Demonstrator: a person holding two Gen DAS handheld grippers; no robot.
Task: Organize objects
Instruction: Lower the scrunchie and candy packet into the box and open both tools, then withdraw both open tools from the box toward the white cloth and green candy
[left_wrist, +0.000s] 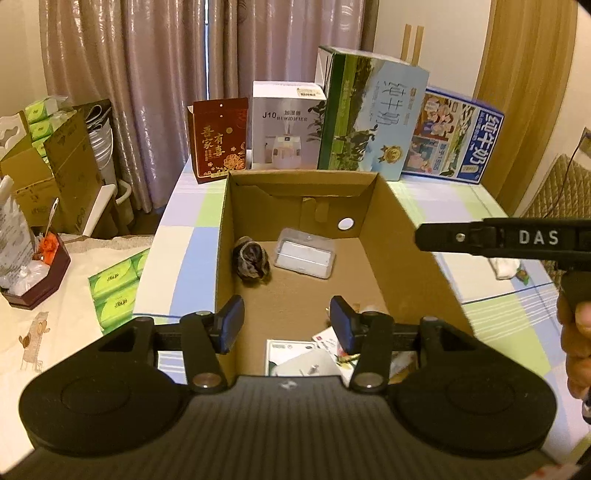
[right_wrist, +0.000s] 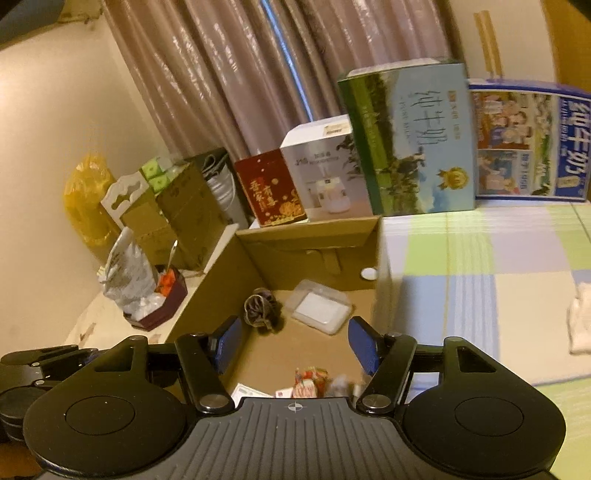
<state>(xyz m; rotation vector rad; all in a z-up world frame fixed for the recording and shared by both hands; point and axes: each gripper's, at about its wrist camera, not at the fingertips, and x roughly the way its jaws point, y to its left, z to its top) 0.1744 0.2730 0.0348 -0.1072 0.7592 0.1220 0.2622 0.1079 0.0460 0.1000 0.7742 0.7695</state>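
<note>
An open cardboard box (left_wrist: 406, 236) (right_wrist: 207, 291) stands on a checked cloth. Inside lie a dark scrunchie (left_wrist: 251, 261) (right_wrist: 260, 308), a clear plastic case (left_wrist: 306, 252) (right_wrist: 321, 305), and small packets and papers (left_wrist: 314, 354) (right_wrist: 308, 380) at the near end. My left gripper (left_wrist: 286, 326) is open above the box's near end, nothing between its blue pads. My right gripper (right_wrist: 295, 341) is open too, hovering over the box, empty. Its black body (left_wrist: 517, 238) shows at the right of the left wrist view, held by a hand (left_wrist: 576, 343).
Behind the box stand a red gift box (left_wrist: 219, 142), a white humidifier box (left_wrist: 284, 125) and two milk cartons (left_wrist: 369, 114) (left_wrist: 450, 136). A white cloth (right_wrist: 580, 317) lies to the right on the table. Tissue packs (left_wrist: 118, 288), a dark tray (left_wrist: 33, 273) and cardboard boxes (left_wrist: 62, 166) are left.
</note>
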